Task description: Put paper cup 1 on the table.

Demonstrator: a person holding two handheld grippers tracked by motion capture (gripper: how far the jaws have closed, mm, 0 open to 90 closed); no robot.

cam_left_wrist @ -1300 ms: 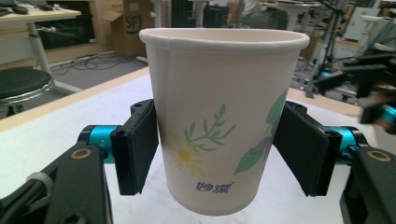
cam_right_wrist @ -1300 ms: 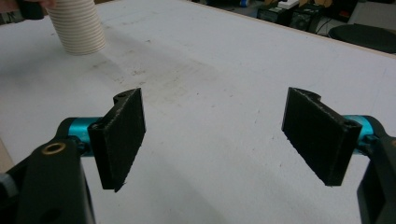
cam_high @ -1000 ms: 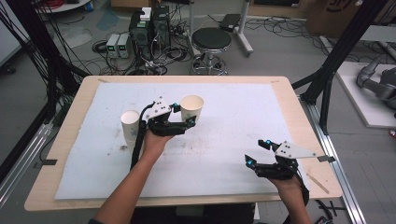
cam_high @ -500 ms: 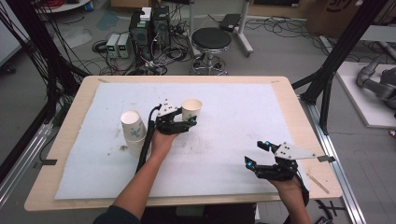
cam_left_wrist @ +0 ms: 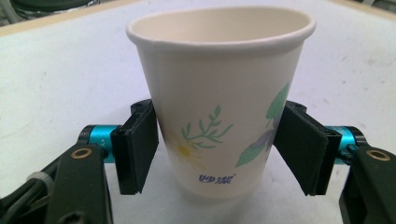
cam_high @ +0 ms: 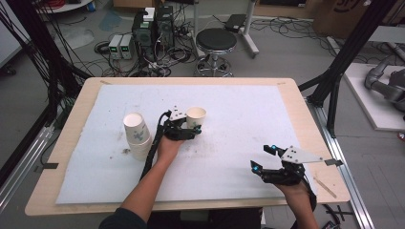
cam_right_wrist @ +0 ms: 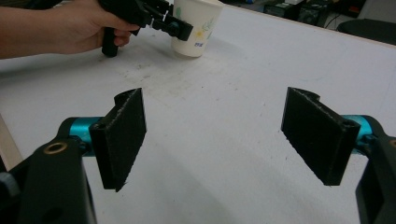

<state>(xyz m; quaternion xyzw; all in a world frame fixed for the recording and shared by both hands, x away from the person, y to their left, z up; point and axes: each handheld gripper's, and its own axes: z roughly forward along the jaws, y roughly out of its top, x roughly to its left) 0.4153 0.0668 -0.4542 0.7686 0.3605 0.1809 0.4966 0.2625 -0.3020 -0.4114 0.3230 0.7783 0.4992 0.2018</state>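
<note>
High view: a paper cup (cam_high: 196,118) is standing upright on the white mat (cam_high: 239,119), mouth facing up and long axis vertical, near the middle of the table (cam_high: 305,114). The left gripper (cam_high: 191,129) is reaching to it from the person's side, its jaws flanking the lower wall. A stack of cups (cam_high: 136,135) is sitting well to the left. The right gripper (cam_high: 260,160) is hovering near the front right corner, far from the cup, jaws spread with nothing between them.

Left gripper view: the paper cup (cam_left_wrist: 219,93) is filling the space between the two black pads (cam_left_wrist: 137,147), rim up, base on the mat; both pads are pressing on its sides low down, clamping it.

Right gripper view: the right gripper (cam_right_wrist: 212,140) is showing its jaws standing wide apart over bare mat, while the cup (cam_right_wrist: 194,25) is standing upright far ahead, gripped by the left gripper (cam_right_wrist: 180,28).
</note>
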